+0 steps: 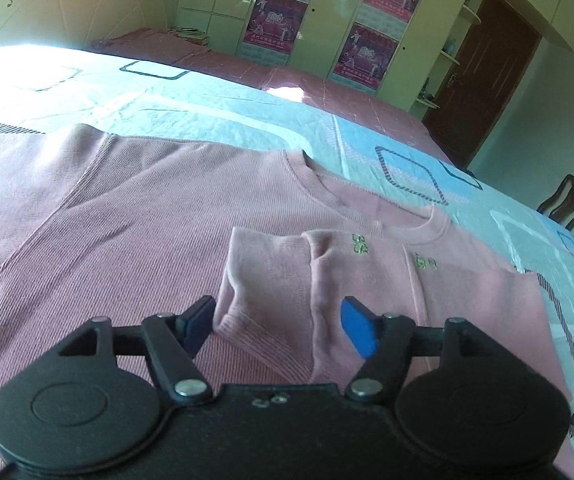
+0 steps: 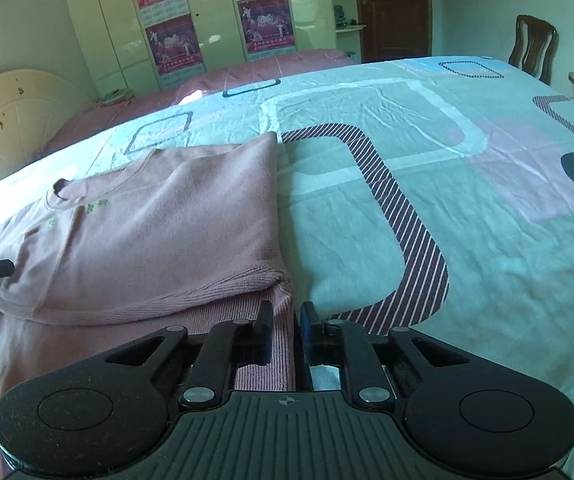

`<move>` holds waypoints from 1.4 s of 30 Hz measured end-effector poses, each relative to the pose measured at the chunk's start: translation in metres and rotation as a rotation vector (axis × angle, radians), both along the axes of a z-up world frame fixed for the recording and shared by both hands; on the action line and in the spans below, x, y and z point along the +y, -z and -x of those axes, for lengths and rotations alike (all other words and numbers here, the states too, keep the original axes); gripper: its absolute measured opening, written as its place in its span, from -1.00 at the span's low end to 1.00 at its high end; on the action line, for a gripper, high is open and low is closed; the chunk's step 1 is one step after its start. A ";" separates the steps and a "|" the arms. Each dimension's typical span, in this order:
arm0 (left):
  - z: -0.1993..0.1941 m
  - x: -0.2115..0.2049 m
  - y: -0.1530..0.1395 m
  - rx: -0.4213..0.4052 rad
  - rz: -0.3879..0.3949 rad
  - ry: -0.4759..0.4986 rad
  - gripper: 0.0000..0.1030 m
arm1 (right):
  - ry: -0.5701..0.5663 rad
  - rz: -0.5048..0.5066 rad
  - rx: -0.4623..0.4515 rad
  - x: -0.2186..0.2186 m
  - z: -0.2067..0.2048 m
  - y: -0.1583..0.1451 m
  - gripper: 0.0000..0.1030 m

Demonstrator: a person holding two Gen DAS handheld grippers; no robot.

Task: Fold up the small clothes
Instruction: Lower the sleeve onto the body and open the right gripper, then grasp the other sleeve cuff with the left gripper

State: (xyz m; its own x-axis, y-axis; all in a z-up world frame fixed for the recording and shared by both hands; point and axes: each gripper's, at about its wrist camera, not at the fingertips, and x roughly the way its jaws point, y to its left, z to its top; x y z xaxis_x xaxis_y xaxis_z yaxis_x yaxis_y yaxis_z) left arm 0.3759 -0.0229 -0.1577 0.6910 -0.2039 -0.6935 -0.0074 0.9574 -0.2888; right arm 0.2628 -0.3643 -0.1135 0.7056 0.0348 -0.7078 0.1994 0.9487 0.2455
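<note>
A pink ribbed-knit sweater (image 1: 135, 220) is lying flat, front up, on a bed, its round neckline (image 1: 315, 176) pointing toward the far side. One side panel with its sleeve (image 2: 159, 236) is lying folded inward across the chest, forming a straight vertical edge along the garment's right side in the right wrist view. The sleeve cuff (image 1: 263, 276), plain and slightly crumpled, is resting on the body of the sweater just below the collar. Small green embroidered marks (image 1: 361, 243) are showing near the neckline. The ribbed hem (image 2: 263, 316) is lying nearest the cameras, with its corner reaching between the fingers seen in the right wrist view.
</note>
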 end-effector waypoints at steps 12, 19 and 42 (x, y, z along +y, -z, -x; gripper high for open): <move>-0.008 -0.001 0.013 -0.063 -0.065 -0.006 -0.84 | 0.013 -0.067 0.004 -0.017 -0.131 0.016 -0.09; -0.005 -0.003 0.014 -0.073 -0.132 0.013 -0.86 | 0.041 -0.125 0.026 -0.029 -0.179 0.027 -0.82; 0.032 0.028 -0.022 -0.004 -0.214 -0.058 0.35 | -0.290 0.029 -0.038 0.102 -0.120 0.000 -0.35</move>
State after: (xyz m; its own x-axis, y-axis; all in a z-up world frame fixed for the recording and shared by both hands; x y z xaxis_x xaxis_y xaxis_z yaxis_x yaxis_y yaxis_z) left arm 0.3435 0.0046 -0.1357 0.6999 -0.0122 -0.7142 -0.0631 0.9949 -0.0787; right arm 0.3827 -0.2627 -0.1137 0.6955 0.2192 -0.6843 -0.0899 0.9714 0.2198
